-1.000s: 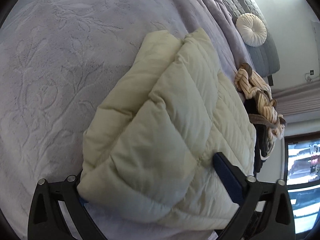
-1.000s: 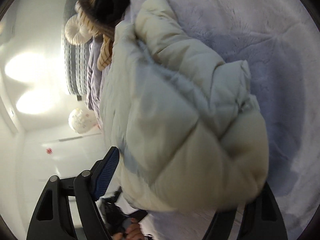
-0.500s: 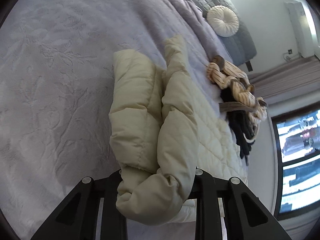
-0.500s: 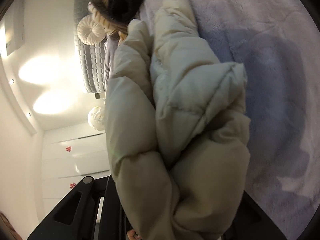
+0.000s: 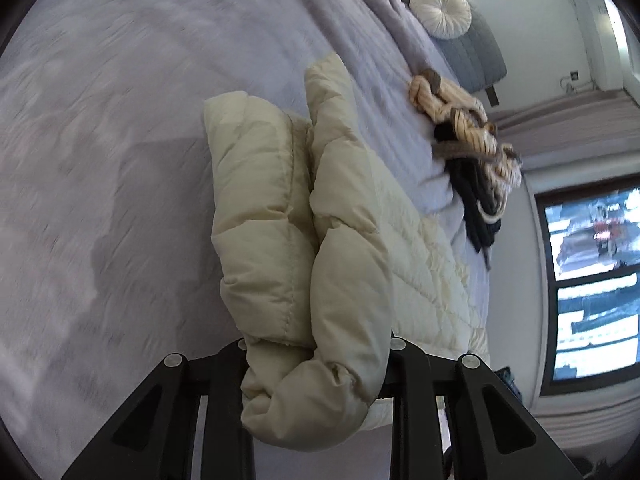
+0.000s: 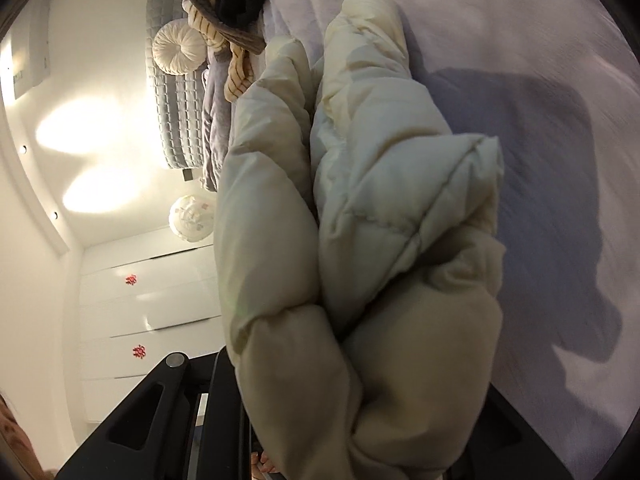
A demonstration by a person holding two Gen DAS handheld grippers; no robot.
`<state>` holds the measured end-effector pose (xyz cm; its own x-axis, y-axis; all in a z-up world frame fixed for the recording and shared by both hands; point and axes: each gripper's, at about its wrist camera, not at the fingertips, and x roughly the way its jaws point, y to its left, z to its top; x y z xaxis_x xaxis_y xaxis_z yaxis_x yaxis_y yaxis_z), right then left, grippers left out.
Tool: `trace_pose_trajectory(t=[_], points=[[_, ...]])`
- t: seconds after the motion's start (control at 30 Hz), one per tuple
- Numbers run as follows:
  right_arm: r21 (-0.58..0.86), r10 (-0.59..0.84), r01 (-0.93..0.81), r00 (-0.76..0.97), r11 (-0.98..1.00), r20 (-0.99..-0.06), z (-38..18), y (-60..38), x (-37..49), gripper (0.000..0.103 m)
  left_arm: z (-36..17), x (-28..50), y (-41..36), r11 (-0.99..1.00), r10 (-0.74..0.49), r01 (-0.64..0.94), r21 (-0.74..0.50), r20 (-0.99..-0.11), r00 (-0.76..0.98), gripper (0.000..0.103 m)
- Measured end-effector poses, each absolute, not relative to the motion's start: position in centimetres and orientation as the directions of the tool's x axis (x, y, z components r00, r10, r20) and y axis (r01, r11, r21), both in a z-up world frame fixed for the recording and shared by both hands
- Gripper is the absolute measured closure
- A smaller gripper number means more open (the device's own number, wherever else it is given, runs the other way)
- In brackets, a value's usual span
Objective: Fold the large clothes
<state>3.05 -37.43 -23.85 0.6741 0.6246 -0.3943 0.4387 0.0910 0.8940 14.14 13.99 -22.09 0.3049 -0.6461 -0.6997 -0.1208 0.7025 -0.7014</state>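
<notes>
A cream quilted puffer jacket (image 5: 320, 240) lies bunched and folded on a lilac bedspread (image 5: 100, 140). My left gripper (image 5: 316, 368) is shut on a thick fold of the jacket at its near edge. In the right wrist view the same jacket (image 6: 360, 240) fills the middle of the frame, and my right gripper (image 6: 360, 420) is shut on another bunched fold; its right finger is mostly hidden by the cloth. Both grips hold the jacket slightly raised off the bed.
A pile of striped tan and black clothes (image 5: 468, 140) lies beyond the jacket near the bed's edge. A round cream cushion (image 5: 440, 12) rests against the grey headboard (image 5: 472, 48). A window (image 5: 588, 280) is at the right. White wardrobes (image 6: 148, 300) stand beside the bed.
Both grippers closed onto the jacket's folds, squeezing the flat quilted bundle into a narrow bunch, and drew it back and up a little.
</notes>
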Motion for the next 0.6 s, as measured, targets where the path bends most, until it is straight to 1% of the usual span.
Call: trace_pose_trajectory(t=[0.13, 0.2, 0.27, 0.33, 0.4, 0.43, 0.47, 0.5, 0.53, 0.6], points=[[0.883, 0.63, 0.46, 0.66, 0.093, -0.41, -24.2, -36.9, 2.0, 0.08, -22.9, 11.7, 14.4, 0.756, -0.607, -0.102, -0.647, -0.751, 0.262, 0.074], [0.863, 0.625, 0.492, 0.641, 0.111, -0.446, -24.8, -36.9, 2.0, 0.08, -23.4, 11.2, 14.1, 0.782, -0.582, -0.102, -0.615, -0.779, 0.236, 0.073], [0.847, 0.621, 0.518, 0.625, 0.123, -0.472, -25.5, -36.5, 2.5, 0.078, -23.7, 11.0, 13.8, 0.804, -0.559, -0.093, -0.587, -0.8, 0.218, 0.07], [0.835, 0.615, 0.534, 0.617, 0.13, -0.491, -25.6, -36.5, 3.2, 0.075, -23.8, 10.9, 13.7, 0.836, -0.516, -0.09, -0.541, -0.832, 0.203, 0.052], [0.817, 0.601, 0.558, 0.605, 0.149, -0.523, -25.0, -36.5, 3.5, 0.072, -23.6, 10.6, 14.1, 0.857, -0.486, -0.085, -0.508, -0.852, 0.193, 0.05], [0.808, 0.597, 0.567, 0.596, 0.16, -0.537, -24.6, -36.5, 3.7, 0.068, -23.5, 10.6, 14.2, 0.864, -0.478, -0.078, -0.497, -0.859, 0.184, 0.049], [0.786, 0.589, 0.589, 0.573, 0.187, -0.57, -24.0, -36.5, 3.9, 0.061, -23.3, 10.6, 14.3, 0.872, -0.467, -0.074, -0.484, -0.867, 0.176, 0.043], [0.771, 0.583, 0.602, 0.556, 0.21, -0.593, -23.7, -36.5, 3.6, 0.06, -22.9, 10.5, 14.5, 0.892, -0.429, -0.074, -0.446, -0.887, 0.173, 0.024], [0.754, 0.576, 0.614, 0.538, 0.233, -0.615, -23.3, -36.3, 3.8, 0.059, -22.6, 10.4, 14.8, 0.903, -0.404, -0.075, -0.422, -0.896, 0.184, 0.015], [0.715, 0.558, 0.638, 0.496, 0.285, -0.665, -22.4, -36.2, 3.7, 0.056, -21.7, 10.3, 15.3, 0.912, -0.387, -0.058, -0.405, -0.899, 0.204, 0.015]])
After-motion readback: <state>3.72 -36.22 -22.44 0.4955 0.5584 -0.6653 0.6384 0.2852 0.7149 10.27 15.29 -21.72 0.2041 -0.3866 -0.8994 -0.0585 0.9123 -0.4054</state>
